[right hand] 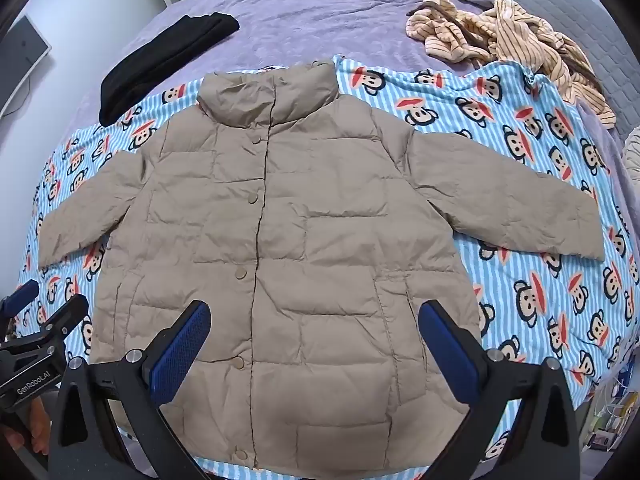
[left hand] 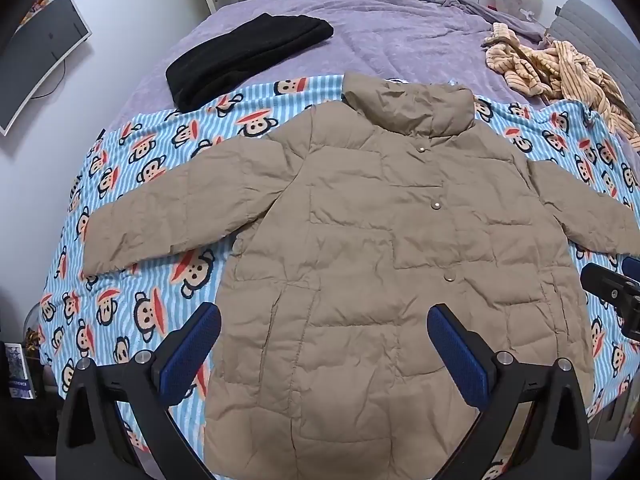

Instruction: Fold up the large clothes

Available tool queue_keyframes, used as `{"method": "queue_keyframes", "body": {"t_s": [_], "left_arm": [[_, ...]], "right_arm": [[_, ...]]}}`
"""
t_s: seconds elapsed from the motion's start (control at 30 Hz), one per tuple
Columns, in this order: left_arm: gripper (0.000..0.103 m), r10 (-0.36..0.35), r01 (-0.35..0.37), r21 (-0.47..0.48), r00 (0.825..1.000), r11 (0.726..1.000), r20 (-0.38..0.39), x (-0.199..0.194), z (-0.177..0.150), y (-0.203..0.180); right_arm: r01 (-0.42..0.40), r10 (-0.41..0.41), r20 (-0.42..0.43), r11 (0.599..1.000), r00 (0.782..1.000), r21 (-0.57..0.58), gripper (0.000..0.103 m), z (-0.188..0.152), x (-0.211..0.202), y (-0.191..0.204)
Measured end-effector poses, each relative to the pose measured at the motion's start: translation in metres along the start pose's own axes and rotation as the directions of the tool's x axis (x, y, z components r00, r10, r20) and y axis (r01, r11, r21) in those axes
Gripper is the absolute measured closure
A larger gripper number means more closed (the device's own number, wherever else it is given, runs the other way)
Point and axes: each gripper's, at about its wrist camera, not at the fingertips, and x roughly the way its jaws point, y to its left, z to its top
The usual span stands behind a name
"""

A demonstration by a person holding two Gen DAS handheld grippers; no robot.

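**Jacket laid out, both tools empty**

I see the tan puffer jacket [left hand: 360, 240] spread flat, sleeves out, on the striped monkey blanket [left hand: 132, 184] on the bed. My left gripper [left hand: 324, 334] and right gripper [right hand: 314, 330] hover above its hem, jaws released wide.

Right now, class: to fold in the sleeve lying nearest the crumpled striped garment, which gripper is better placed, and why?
The right gripper. In its view that sleeve spreads out on its own side of the jacket, while the left gripper hangs over the opposite half. Both are open and empty.
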Motion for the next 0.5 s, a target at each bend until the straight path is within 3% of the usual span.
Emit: {"method": "queue_keyframes", "body": {"t_s": [0.5], "left_arm": [[0.000, 0.002, -0.002, 0.001, 1.000, 1.000, 0.000, 0.0033, -0.0020, 0.0033]], "right_arm": [[-0.002, 0.002, -0.006, 1.000, 1.000, 0.000, 0.000, 0.0023, 0.0033, 0.0015]]}}
